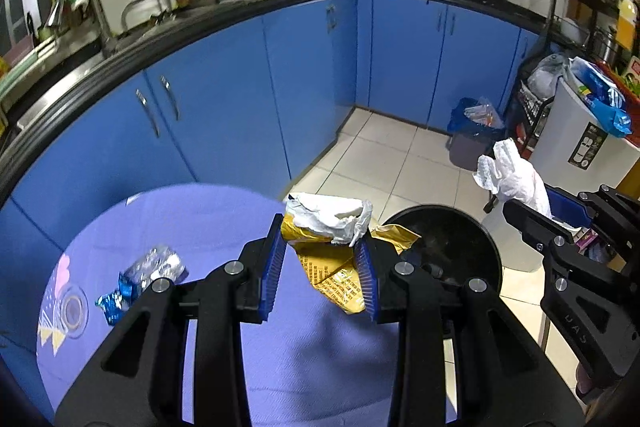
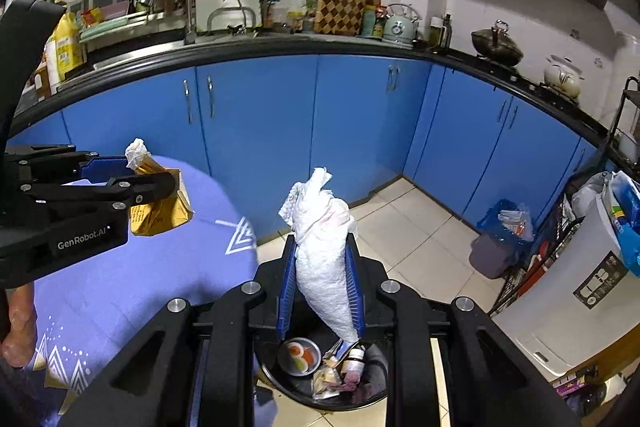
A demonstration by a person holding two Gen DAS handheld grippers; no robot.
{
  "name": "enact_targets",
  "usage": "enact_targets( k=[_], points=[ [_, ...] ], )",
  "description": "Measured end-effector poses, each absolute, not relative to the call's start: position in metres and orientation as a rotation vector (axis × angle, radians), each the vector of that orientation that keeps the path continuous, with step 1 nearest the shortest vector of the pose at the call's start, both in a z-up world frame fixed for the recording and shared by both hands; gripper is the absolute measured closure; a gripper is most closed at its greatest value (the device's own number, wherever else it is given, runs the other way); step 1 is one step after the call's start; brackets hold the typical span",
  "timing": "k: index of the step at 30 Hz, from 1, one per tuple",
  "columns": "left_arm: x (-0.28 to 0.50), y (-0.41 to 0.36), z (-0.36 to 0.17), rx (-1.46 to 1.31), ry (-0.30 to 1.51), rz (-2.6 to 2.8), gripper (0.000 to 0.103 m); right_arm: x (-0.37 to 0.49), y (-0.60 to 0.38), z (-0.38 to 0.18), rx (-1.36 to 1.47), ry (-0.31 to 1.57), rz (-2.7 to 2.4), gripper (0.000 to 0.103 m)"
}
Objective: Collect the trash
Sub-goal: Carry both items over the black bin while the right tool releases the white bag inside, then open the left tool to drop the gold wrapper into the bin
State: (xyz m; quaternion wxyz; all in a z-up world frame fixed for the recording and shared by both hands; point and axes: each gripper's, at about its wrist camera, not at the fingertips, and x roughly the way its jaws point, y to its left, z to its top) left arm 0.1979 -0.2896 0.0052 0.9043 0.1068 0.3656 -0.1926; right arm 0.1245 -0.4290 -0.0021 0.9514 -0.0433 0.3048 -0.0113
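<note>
My left gripper is shut on a crumpled yellow wrapper with a white lining, held above the right edge of the purple-clothed table. It also shows at the left of the right wrist view. My right gripper is shut on a wad of white paper towel, held over the black trash bin, which holds several bits of rubbish. The towel shows in the left wrist view beside the bin. A crumpled silver and blue wrapper lies on the table.
Blue kitchen cabinets run along the back under a black counter. A small grey bin with a blue liner stands on the tiled floor in the corner. A white appliance with bags on top and a rack stand at the right.
</note>
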Motion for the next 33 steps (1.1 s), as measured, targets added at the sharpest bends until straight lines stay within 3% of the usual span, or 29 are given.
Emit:
enact_targets(
  k=[13,16,17,18,33],
  points=[
    [0.203,-0.328,0.020,0.256,0.709,-0.425,0.068,0.137,-0.457,0.012,-0.064,0.574,-0.082,0.078],
    [0.205,-0.335,0.019,0.267,0.711,-0.427,0.068,0.140,-0.464,0.010,-0.039,0.586,-0.110,0.055],
    [0.205,-0.337,0.019,0.271,0.711,-0.425,0.068,0.140,-0.466,0.009,-0.033,0.584,-0.121,0.038],
    [0.205,-0.339,0.019,0.274,0.711,-0.426,0.068,0.139,-0.469,0.009,-0.032,0.571,-0.143,0.029],
    [0.195,-0.378,0.015,0.319,0.689,-0.472,0.068,0.121,-0.505,-0.002,-0.002,0.562,-0.266,0.027]
  ],
)
